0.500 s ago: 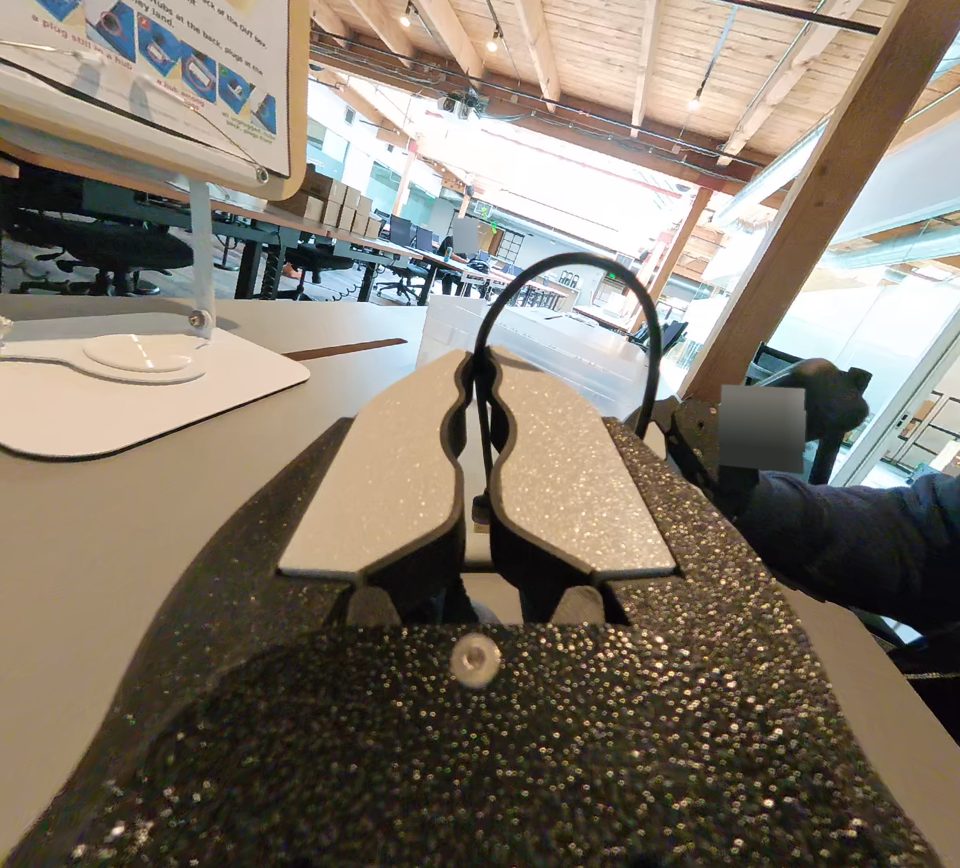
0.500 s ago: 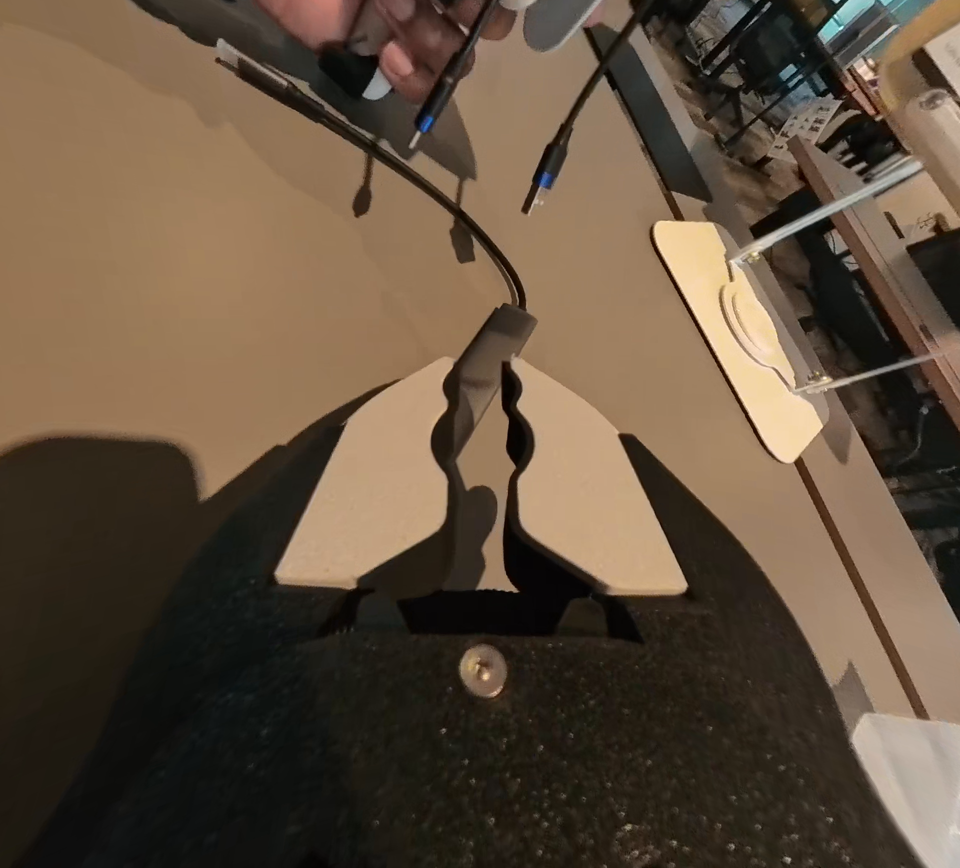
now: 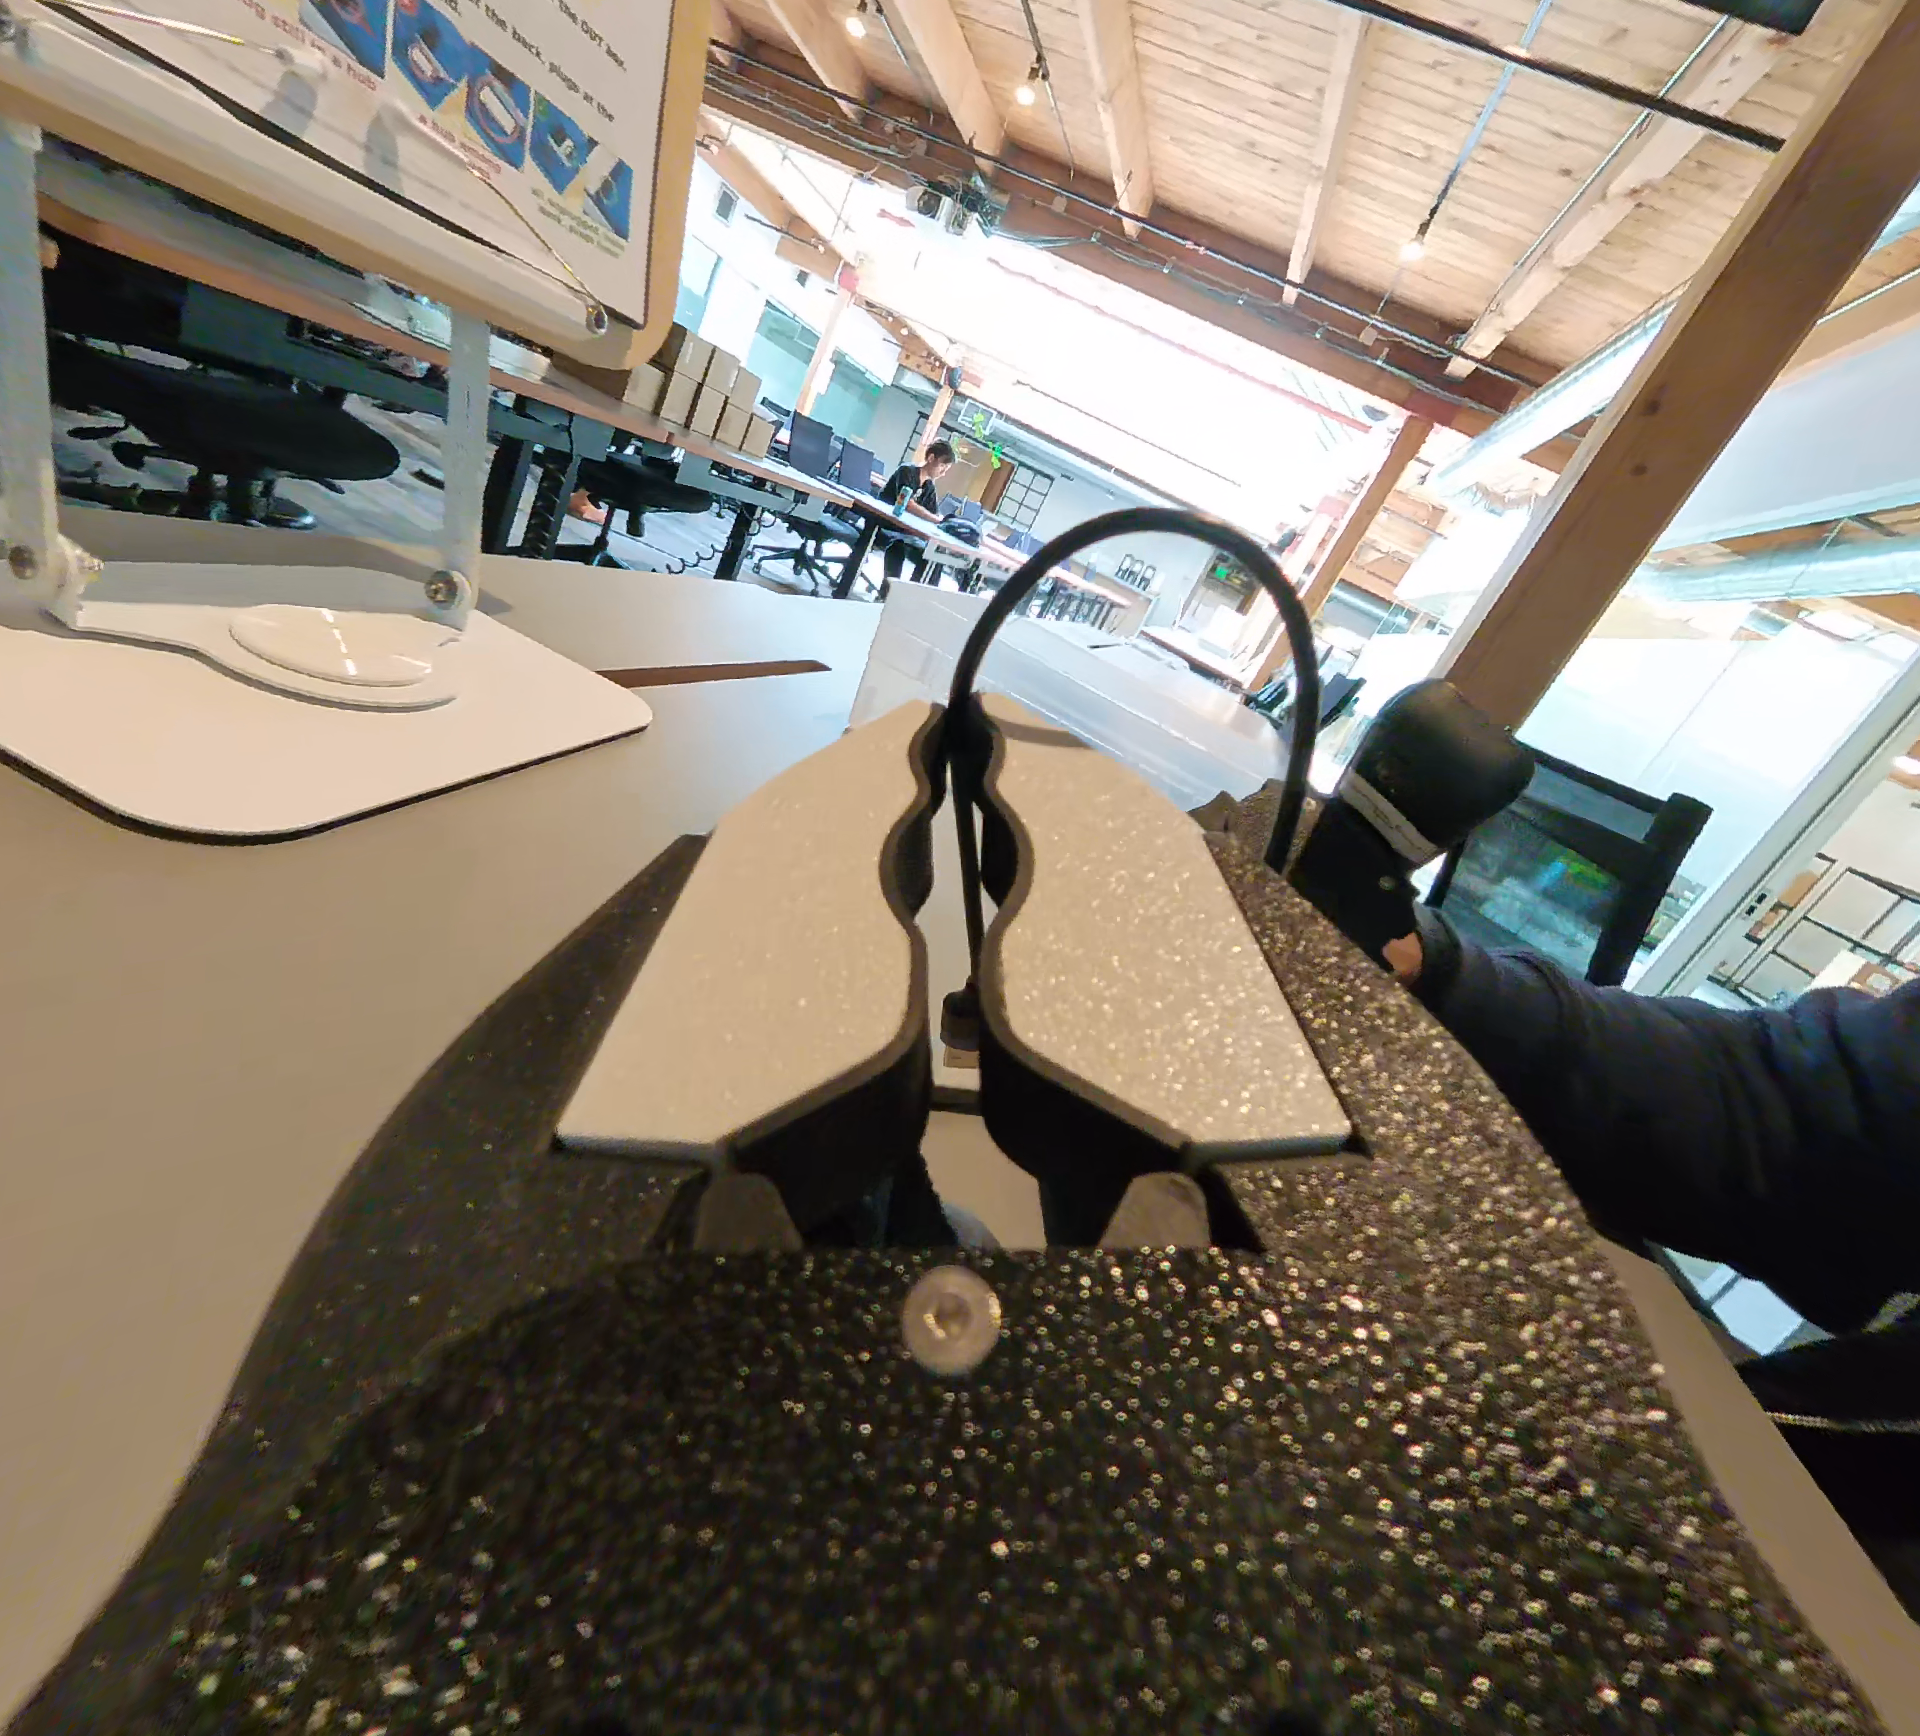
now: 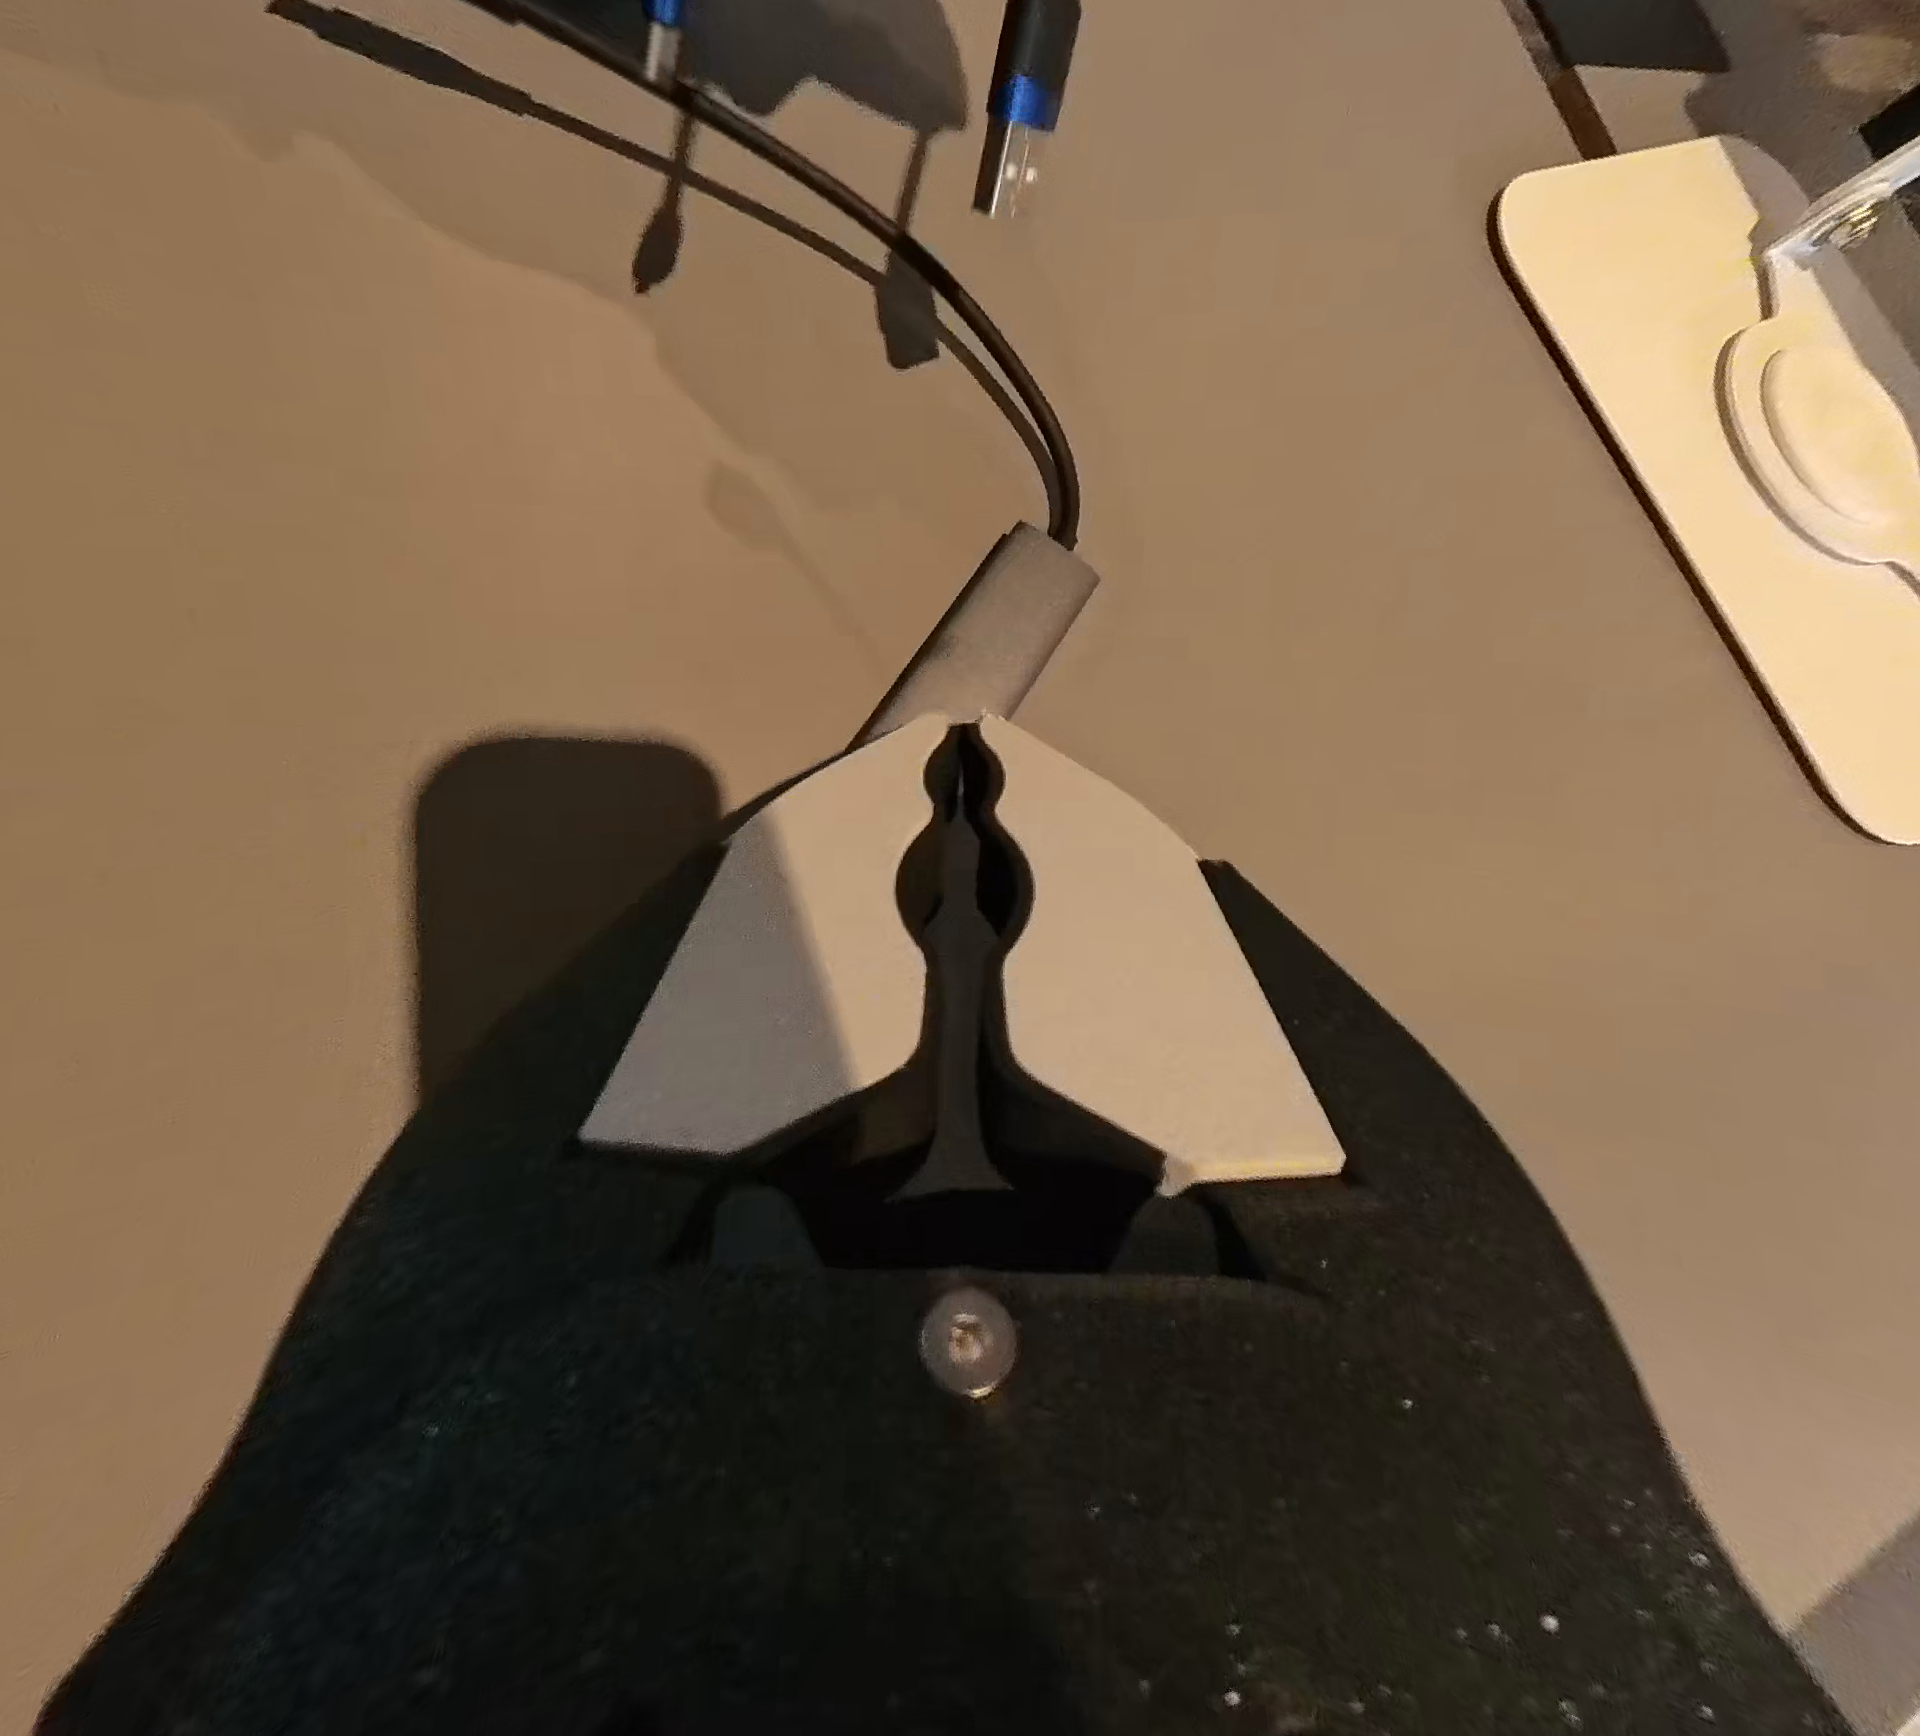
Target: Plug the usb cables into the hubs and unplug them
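Jutting from the right gripper (image 4: 964,736), jaws clamped on it, grey hub (image 4: 987,637) hangs above tabletop (image 4: 364,460). Blue-banded USB plug (image 4: 1013,128) dangles just beyond, apart. Left gripper (image 3: 958,730) jaws pinched on black cable (image 3: 1143,533) looping overhead. White stand base (image 4: 1662,398) right.

Left gripper (image 3: 961,730): two pale grey, glitter-flecked jaws with wavy black-edged inner faces, centre frame.
Left body: black speckled housing filling the lower frame, one silver screw (image 3: 951,1319) at centre.
Right gripper (image 4: 966,730): matching pale jaws, black housing, one silver screw (image 4: 966,1359).
Sleeve (image 3: 1704,1136): dark navy, right edge of frame.
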`<state>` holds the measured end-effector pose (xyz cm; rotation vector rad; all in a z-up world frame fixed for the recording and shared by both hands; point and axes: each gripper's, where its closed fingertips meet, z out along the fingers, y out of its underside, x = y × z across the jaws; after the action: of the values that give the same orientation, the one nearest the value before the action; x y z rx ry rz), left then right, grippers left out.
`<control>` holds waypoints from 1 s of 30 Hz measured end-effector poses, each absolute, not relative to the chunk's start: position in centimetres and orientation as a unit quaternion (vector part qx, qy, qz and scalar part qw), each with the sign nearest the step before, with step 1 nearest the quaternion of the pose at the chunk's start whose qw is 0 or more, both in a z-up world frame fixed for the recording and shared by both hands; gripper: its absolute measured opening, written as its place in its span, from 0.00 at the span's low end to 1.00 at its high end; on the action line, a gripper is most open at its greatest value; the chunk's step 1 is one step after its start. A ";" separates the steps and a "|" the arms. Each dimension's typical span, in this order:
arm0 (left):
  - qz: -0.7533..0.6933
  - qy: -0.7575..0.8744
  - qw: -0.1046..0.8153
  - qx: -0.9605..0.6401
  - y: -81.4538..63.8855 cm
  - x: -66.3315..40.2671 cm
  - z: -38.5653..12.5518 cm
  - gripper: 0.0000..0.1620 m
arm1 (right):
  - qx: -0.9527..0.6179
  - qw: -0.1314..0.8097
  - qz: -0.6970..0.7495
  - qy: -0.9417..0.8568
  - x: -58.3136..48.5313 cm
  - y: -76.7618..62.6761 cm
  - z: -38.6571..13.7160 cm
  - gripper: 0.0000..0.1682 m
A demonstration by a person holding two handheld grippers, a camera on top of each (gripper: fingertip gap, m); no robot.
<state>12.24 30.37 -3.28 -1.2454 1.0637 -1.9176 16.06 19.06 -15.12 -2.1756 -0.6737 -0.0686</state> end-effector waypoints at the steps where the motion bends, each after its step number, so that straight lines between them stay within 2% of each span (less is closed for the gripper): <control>1: -0.728 0.399 0.301 -0.469 30.4 12.2 -3.2 0.02 | -0.867 0.418 -0.026 -0.268 16.0 19.1 -15.1 0.00; 5: -0.733 0.397 0.296 -0.467 30.4 12.2 -3.2 0.02 | -0.868 0.427 -0.028 -0.251 16.3 19.4 -14.8 0.08; 11: -0.734 0.406 0.291 -0.460 29.9 12.3 -3.2 0.02 | -0.875 0.422 -0.028 -0.234 16.1 19.4 -14.7 0.14; 22: -0.747 0.427 0.265 -0.435 27.5 12.5 -2.7 0.02 | -0.835 0.500 -0.022 -0.230 12.8 21.8 -11.3 0.16; 30: -0.711 0.423 0.325 -0.459 26.9 13.1 -1.7 0.02 | -0.811 0.529 -0.019 -0.251 10.0 21.2 -11.3 0.17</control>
<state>13.08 26.86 -1.66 -1.2023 1.1083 -1.8641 9.95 21.24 -11.30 -1.9359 -0.5989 -0.0460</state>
